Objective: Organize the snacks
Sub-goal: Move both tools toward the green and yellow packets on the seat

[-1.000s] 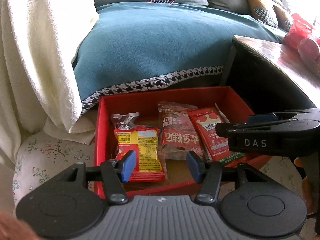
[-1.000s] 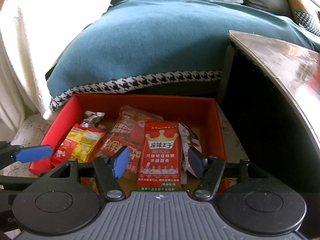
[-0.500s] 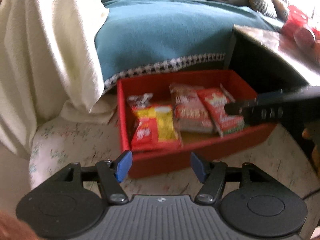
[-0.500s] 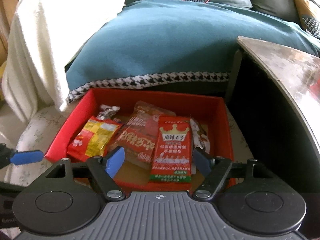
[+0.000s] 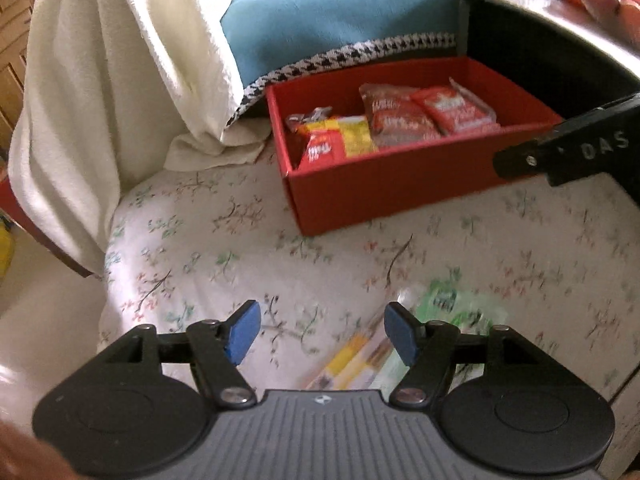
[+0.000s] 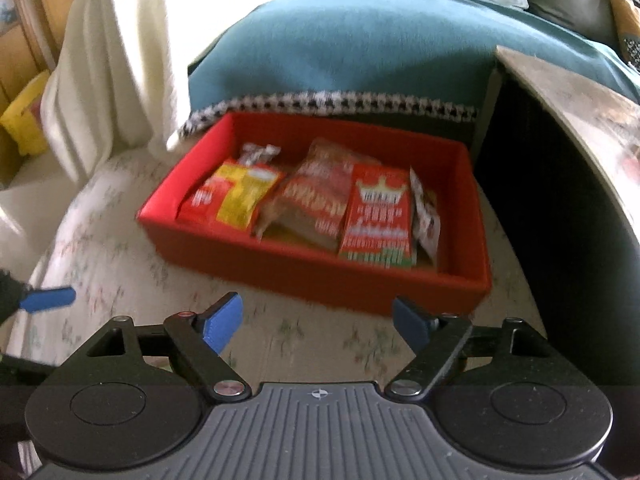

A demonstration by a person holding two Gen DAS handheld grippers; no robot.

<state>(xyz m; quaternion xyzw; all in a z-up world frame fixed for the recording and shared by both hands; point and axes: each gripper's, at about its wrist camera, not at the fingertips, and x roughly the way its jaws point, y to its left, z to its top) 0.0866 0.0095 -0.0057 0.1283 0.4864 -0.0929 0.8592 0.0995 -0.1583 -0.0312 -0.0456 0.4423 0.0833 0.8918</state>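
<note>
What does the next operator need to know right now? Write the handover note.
Left gripper: open, holding nothing, above the floral cushion.
Right gripper: open, holding nothing, short of the red box.
Done: the red box on the cushion holds a red-and-yellow packet, a crumpled silver wrapper, a reddish clear bag, a red crown-print packet and a small packet at its right.
Left: a green packet and a yellow-striped packet lie loose on the cushion beside the left fingers, blurred. They probably go in the box next.
</note>
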